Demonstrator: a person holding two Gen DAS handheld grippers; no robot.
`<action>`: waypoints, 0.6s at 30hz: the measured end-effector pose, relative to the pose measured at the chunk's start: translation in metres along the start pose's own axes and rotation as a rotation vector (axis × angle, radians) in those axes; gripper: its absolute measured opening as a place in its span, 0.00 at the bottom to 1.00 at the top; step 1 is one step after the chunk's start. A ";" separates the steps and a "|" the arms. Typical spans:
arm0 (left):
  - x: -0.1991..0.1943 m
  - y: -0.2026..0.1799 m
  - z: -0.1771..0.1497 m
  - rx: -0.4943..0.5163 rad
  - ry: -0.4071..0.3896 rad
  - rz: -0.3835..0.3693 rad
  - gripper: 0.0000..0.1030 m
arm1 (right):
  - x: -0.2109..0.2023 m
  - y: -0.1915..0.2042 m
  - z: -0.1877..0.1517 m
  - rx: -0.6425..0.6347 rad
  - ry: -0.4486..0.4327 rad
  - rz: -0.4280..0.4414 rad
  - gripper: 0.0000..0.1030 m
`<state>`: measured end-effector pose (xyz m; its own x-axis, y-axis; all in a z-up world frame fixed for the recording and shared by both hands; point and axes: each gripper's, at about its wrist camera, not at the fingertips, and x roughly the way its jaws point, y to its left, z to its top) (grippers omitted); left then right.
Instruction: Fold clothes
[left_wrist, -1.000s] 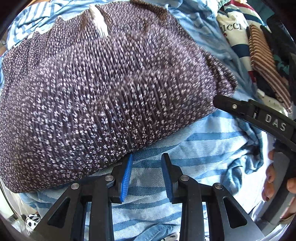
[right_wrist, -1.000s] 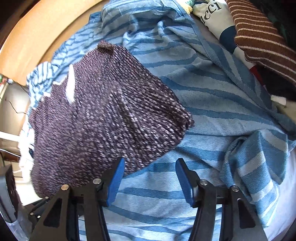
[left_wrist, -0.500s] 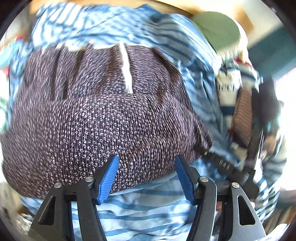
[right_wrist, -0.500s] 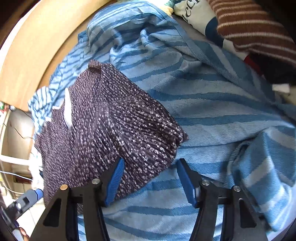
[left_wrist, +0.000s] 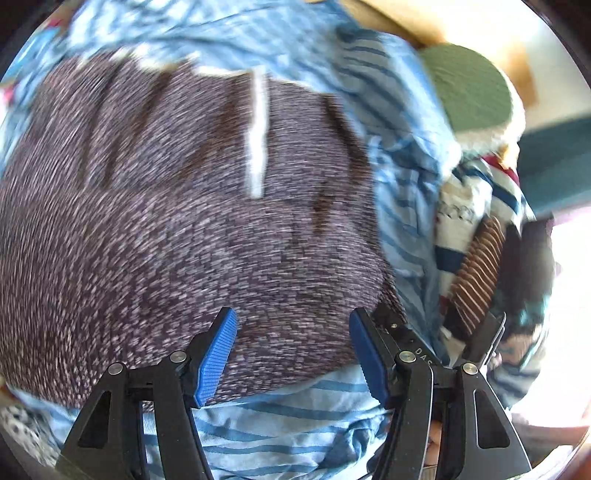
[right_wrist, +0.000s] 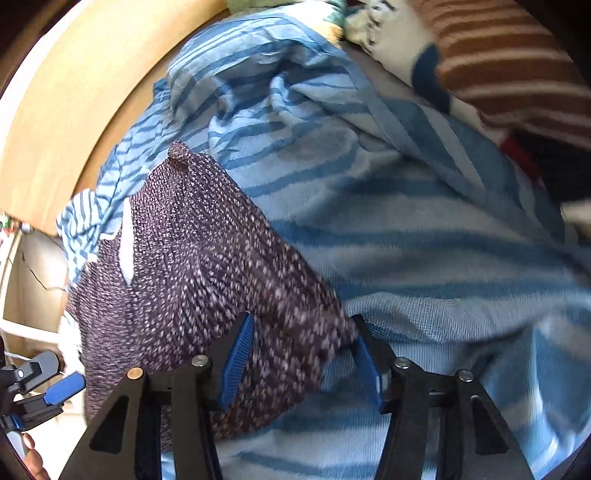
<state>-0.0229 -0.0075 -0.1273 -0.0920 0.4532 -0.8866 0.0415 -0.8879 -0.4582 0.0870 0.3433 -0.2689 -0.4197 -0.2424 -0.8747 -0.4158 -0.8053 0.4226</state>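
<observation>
A dark purple speckled knit garment (left_wrist: 192, 221) lies folded on a blue striped blanket (left_wrist: 280, 417), with a white tag (left_wrist: 257, 136) near its far edge. My left gripper (left_wrist: 291, 354) is open over the garment's near edge, not gripping it. The garment also shows in the right wrist view (right_wrist: 207, 288). My right gripper (right_wrist: 301, 365) is open, with the garment's right corner lying between the jaws. The right gripper's body shows in the left wrist view (left_wrist: 410, 339), just right of my left fingers. The left gripper shows at the lower left of the right wrist view (right_wrist: 44, 391).
A pile of other clothes lies to the right: a brown striped knit (left_wrist: 476, 273) (right_wrist: 517, 70), a white and navy printed garment (left_wrist: 461, 218), and a green cushion (left_wrist: 469, 88). A wooden headboard (right_wrist: 66, 122) runs along the far left. The blanket (right_wrist: 424, 240) is rumpled.
Both grippers have moved forward onto the garment's near edge. The left gripper opened wide from nearly shut. The right gripper now straddles the garment's right corner.
</observation>
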 end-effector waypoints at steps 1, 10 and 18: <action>0.000 0.004 0.001 -0.019 0.005 -0.020 0.62 | 0.002 -0.003 0.003 0.018 0.000 -0.007 0.31; 0.010 -0.038 0.038 0.011 0.051 -0.139 0.62 | -0.071 0.078 -0.021 -0.382 -0.131 0.156 0.11; 0.066 -0.094 0.045 0.204 0.226 -0.063 0.62 | -0.078 0.089 -0.035 -0.463 -0.068 0.220 0.10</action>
<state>-0.0779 0.1020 -0.1401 0.1369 0.4933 -0.8590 -0.1598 -0.8448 -0.5106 0.1108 0.2712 -0.1712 -0.5150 -0.4100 -0.7527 0.0828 -0.8979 0.4324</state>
